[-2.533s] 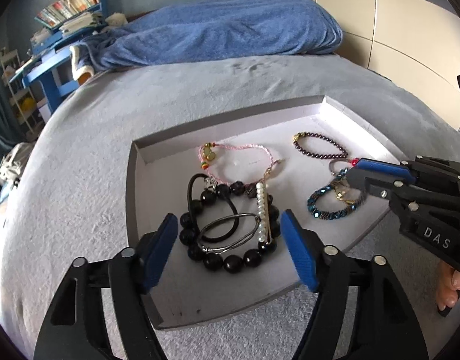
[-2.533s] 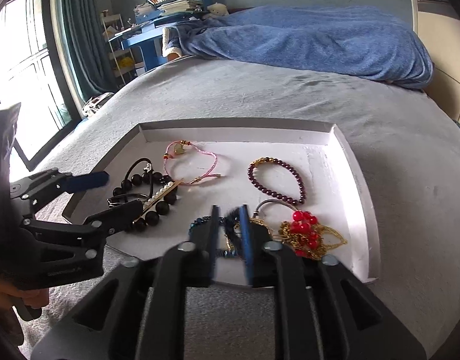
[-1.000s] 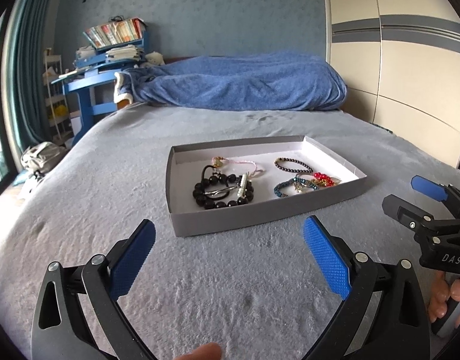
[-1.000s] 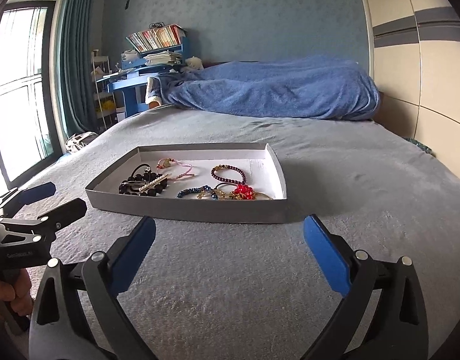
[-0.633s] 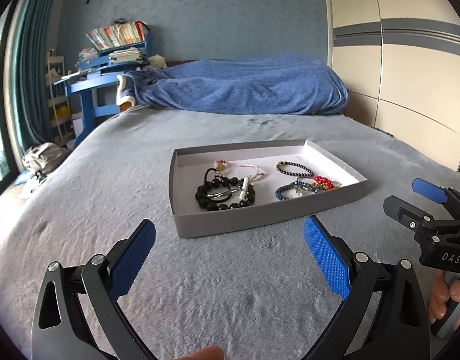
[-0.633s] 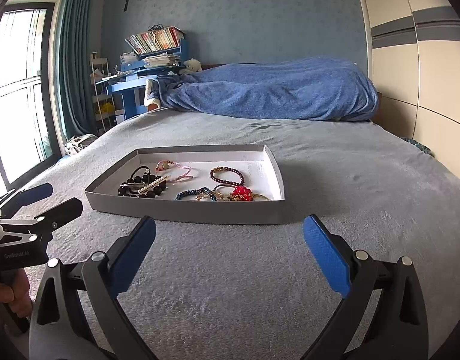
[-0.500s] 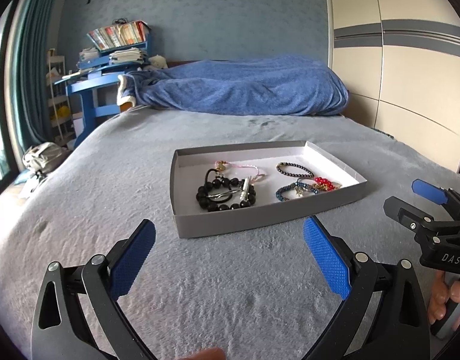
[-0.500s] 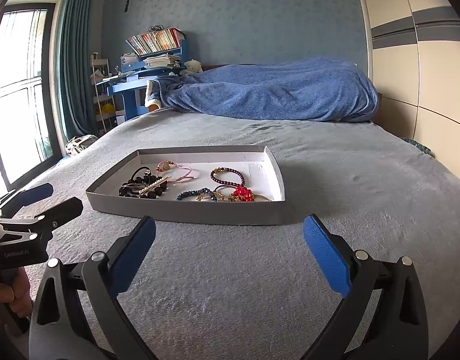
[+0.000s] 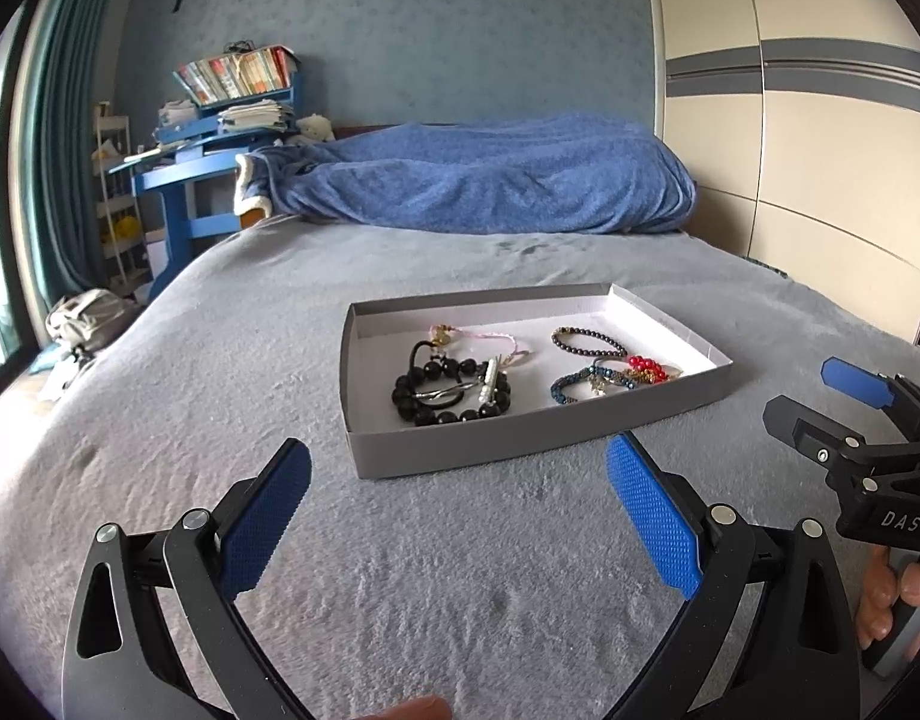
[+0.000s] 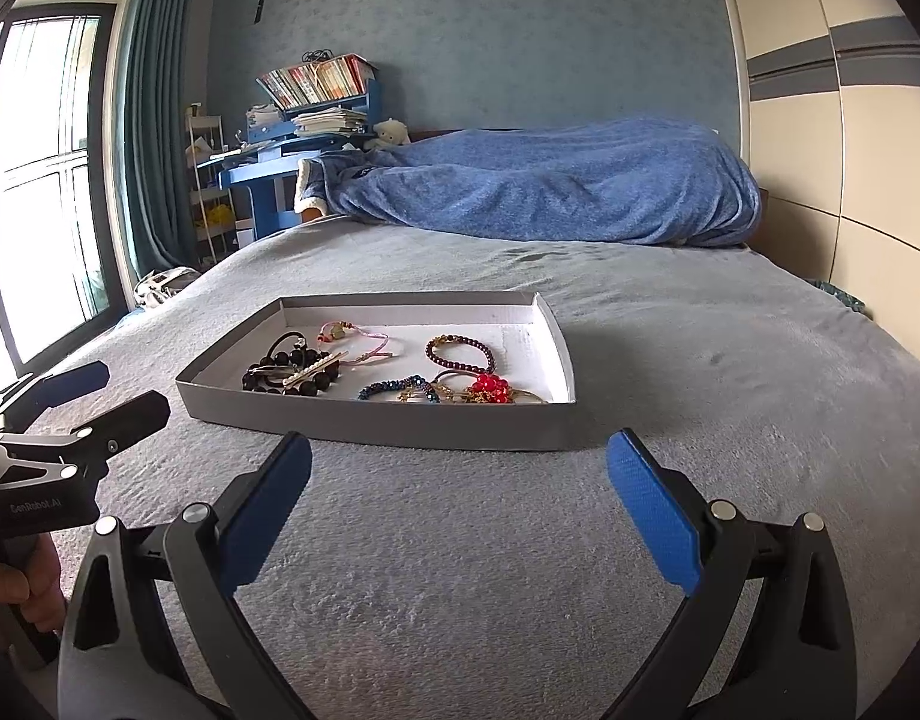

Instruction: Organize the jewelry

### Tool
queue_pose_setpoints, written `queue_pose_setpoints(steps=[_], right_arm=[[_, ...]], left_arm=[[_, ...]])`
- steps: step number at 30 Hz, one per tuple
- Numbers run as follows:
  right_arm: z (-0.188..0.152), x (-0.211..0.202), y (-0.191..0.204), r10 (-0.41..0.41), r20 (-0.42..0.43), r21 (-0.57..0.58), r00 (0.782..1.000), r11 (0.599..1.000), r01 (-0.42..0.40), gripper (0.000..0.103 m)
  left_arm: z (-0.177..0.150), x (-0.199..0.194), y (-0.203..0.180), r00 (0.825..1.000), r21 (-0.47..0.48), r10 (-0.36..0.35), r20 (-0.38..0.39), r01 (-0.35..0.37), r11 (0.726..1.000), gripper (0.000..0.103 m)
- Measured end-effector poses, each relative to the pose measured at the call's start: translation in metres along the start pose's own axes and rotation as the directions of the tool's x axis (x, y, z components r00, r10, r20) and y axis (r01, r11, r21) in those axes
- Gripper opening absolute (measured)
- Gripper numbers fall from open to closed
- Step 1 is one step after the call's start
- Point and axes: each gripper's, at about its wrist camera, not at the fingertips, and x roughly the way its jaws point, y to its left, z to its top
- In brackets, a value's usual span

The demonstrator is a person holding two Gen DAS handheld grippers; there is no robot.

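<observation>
A shallow grey tray [image 9: 520, 450] [image 10: 388, 417] lies on the grey bed. It holds a black bead bracelet [image 9: 436, 414] [image 10: 304, 387] with a pearl clip, a pink cord bracelet [image 9: 490, 336], a dark purple bead bracelet [image 9: 586, 336] [image 10: 460, 342], a blue bead bracelet [image 9: 571, 384] [image 10: 394, 387] and a red bead piece [image 9: 646, 366] [image 10: 490, 387]. My left gripper [image 9: 457, 474] is open and empty, short of the tray's near wall. My right gripper [image 10: 457, 468] is open and empty, also in front of the tray. Each shows at the edge of the other's view.
A blue blanket [image 9: 478, 186] [image 10: 550, 186] lies heaped at the head of the bed. A blue desk with books [image 9: 220, 138] [image 10: 304, 114] stands at the far left. A wardrobe [image 9: 820, 150] lines the right side. A window with curtain [image 10: 52, 168] is at the left.
Both grippers pulled back out of the tray and stand wide open; the right one was nearly shut over the blue bracelet before. In the last half second almost nothing moved.
</observation>
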Motion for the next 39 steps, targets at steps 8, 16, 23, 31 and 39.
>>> queue_pose_setpoints(steps=[8,16,23,31,39], right_arm=[[0.0001,-0.0001,0.0000,0.000,-0.001,0.001,1.000,1.000,0.000,0.097],[0.0004,0.0004,0.0003,0.001,0.001,0.003,1.000,1.000,-0.001,0.097],[0.0005,0.0004,-0.0002,0.001,-0.001,0.002,1.000,1.000,-0.001,0.097],[0.0006,0.0008,-0.0001,0.002,-0.002,0.002,1.000,1.000,-0.002,0.097],[0.0002,0.0011,0.0001,0.002,-0.003,0.002,1.000,1.000,-0.002,0.097]], left_arm=[[0.0003,0.0002,-0.0003,1.000,-0.001,0.002,-0.006,-0.002,1.000,0.098],[-0.0003,0.0018,-0.0003,1.000,0.003,0.002,-0.008,-0.002,1.000,0.098],[-0.0003,0.0019,-0.0004,1.000,0.002,0.002,-0.009,-0.002,1.000,0.098],[-0.0002,0.0020,-0.0004,1.000,0.002,0.002,-0.009,-0.002,1.000,0.098],[-0.0021,0.0052,-0.0010,1.000,0.000,0.001,-0.014,-0.001,1.000,0.098]])
